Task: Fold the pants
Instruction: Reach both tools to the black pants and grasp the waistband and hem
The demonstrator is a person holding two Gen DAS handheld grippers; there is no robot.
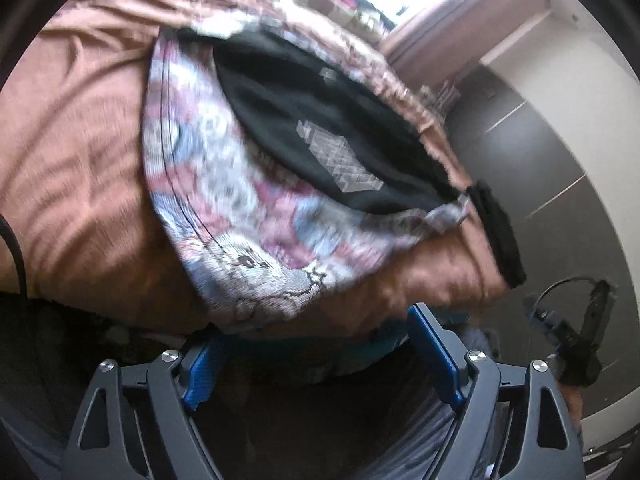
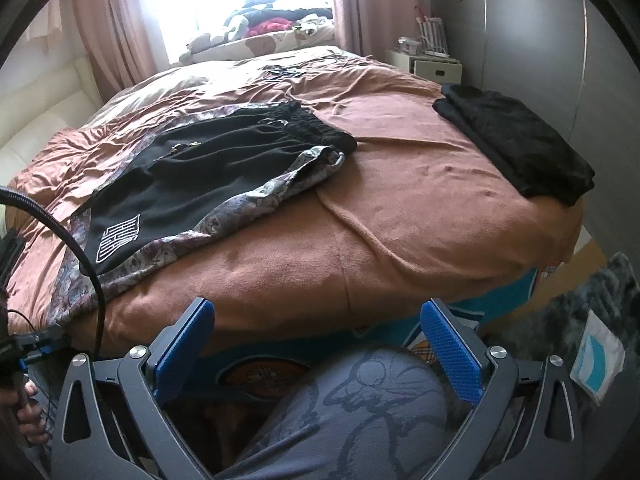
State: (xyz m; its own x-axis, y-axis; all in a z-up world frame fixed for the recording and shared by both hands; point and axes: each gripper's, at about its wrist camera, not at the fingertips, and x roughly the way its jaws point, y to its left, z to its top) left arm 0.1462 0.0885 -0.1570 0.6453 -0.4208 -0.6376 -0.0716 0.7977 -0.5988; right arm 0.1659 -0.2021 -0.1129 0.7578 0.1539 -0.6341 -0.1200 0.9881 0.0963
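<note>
The pants (image 2: 208,176) lie flat on the brown bedspread (image 2: 400,208). They are black with flowered side panels and a white square print near the hem; the gathered waistband points away from me. In the blurred left wrist view the pants (image 1: 304,128) fill the middle, hem end nearest. My left gripper (image 1: 314,328) hangs open at the bed's near edge, just short of the flowered hem, with nothing between its blue pads (image 1: 200,372). My right gripper (image 2: 318,308) is open too, before the bed's front edge and right of the pants, holding nothing.
A folded black garment (image 2: 516,144) lies at the bed's right corner. Grey wardrobe doors (image 2: 528,40) and a small nightstand (image 2: 436,68) stand at the right. A person's knee in grey printed trousers (image 2: 360,408) sits below the right gripper. A black cable (image 2: 80,248) arcs at the left.
</note>
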